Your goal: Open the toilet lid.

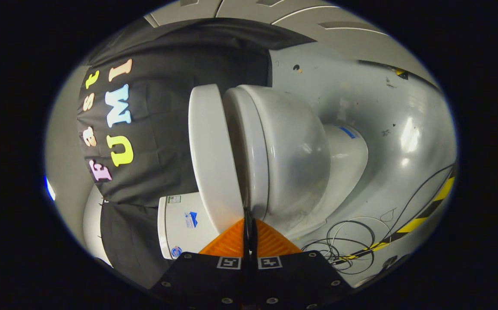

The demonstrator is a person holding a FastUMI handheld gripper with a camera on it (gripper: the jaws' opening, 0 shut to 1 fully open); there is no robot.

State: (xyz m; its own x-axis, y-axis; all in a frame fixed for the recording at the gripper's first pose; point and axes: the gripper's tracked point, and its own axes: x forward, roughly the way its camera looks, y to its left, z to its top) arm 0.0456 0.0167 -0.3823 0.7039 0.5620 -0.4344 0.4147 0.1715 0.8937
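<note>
One white toilet (300, 159) lying sideways in my rolled view, one lid (212, 159) lifted partway off its seat (249, 146), one cistern (184, 224) behind, some loose cables (348, 241) on the floor (387, 129), my gripper (249, 221) at the lid's edge, fingers (270, 241) pressed nearly together, possibly pinching nothing.

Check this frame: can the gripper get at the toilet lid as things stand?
Probably yes. The gripper is closed, its fingertips at the gap between the toilet lid and the seat. The lid looks partly lifted, and nothing stands between them.
</note>
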